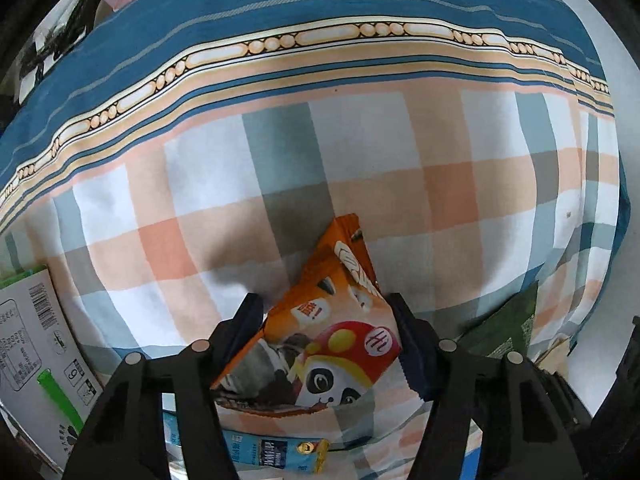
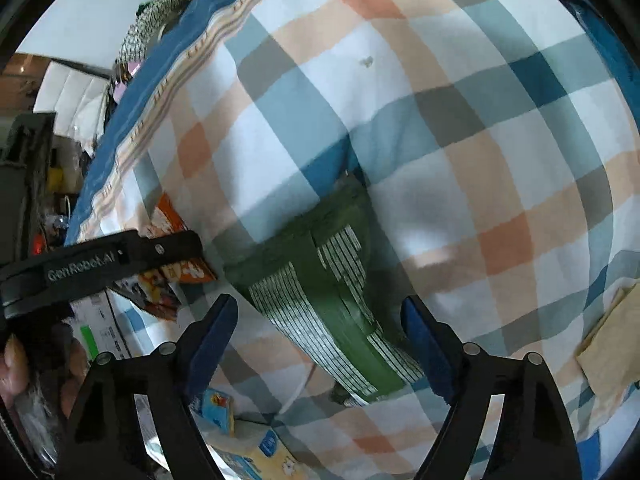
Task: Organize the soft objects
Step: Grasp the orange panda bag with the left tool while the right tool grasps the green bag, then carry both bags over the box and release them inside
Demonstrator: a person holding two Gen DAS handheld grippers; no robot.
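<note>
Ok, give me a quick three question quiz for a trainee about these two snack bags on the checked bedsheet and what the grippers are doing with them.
1. True or false: the left gripper has its fingers on either side of the orange snack bag.
2. Which bag lies between the fingers of the right gripper?
A. the green snack bag
B. a red one
C. a purple one
3. Fill in: both bags lie on a ____ bedsheet.

Key:
1. True; the bag with the panda print sits between the fingers.
2. A; the jaws stand wide apart on both sides of it, not closed.
3. Checked.
</note>
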